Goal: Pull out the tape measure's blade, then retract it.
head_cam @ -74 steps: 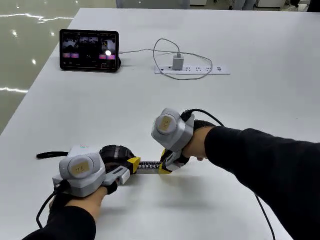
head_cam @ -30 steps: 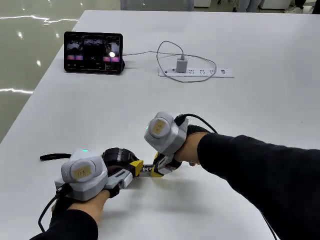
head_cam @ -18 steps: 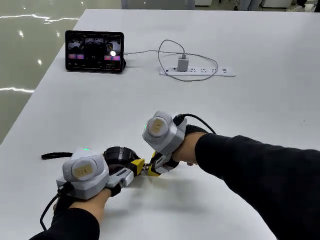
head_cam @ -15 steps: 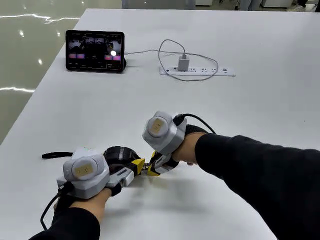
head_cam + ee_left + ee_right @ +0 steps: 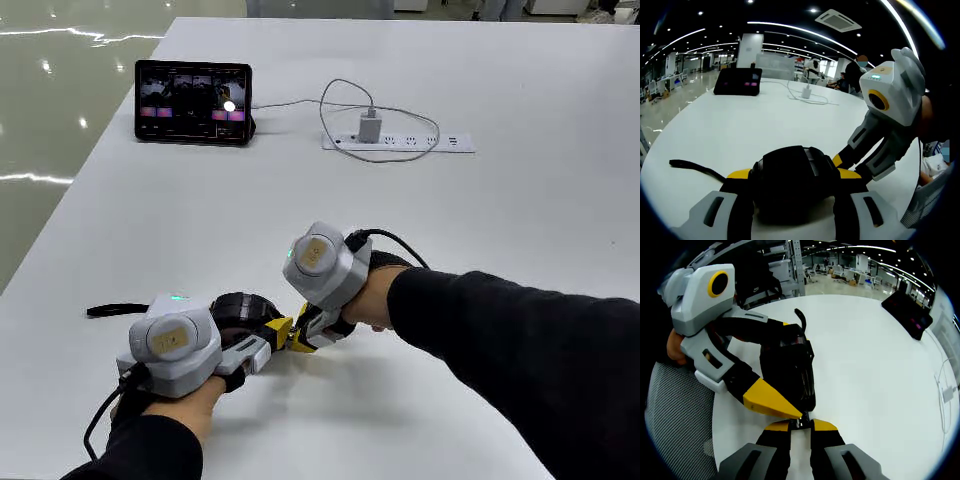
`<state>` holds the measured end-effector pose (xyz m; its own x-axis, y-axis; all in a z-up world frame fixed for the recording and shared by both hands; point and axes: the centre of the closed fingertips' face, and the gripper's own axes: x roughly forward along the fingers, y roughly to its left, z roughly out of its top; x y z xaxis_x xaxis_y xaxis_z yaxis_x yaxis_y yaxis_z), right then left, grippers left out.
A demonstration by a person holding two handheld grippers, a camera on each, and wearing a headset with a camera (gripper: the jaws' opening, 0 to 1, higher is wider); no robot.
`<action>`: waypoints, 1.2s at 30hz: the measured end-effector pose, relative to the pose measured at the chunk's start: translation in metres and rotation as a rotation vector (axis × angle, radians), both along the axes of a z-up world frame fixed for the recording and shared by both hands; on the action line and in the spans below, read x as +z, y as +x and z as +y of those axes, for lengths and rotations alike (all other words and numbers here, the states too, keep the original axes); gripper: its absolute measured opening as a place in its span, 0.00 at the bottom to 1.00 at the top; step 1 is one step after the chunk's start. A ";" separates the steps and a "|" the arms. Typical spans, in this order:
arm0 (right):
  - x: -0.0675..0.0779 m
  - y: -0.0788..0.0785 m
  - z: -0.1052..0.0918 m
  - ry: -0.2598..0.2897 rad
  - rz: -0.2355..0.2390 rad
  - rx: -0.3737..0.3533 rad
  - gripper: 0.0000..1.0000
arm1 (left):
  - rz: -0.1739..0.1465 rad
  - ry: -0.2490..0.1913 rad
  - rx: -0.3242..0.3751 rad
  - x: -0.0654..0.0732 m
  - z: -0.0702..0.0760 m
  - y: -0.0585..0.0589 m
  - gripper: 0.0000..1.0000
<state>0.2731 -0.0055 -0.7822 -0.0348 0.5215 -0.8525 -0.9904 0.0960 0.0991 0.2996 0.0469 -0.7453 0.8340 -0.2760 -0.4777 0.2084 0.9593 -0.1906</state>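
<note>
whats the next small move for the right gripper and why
Probably open the right gripper and let go of the blade tip: it is pinched right at the mouth of the tape measure, which the left gripper clamps, so hardly any blade looks left out.

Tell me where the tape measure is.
Head view, lower left: the tape measure sits on the table, clamped in the left gripper, with the right gripper pinching its blade.
</note>
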 end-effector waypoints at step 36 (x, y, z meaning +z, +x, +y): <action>0.002 0.000 0.005 0.072 -0.040 -0.020 0.14 | -0.015 0.040 -0.017 -0.003 -0.003 0.004 0.64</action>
<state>0.2733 -0.0004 -0.7805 0.0100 0.5815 -0.8135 -0.9917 0.1100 0.0664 0.3034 0.0441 -0.7483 0.8365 -0.2715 -0.4759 0.2277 0.9623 -0.1488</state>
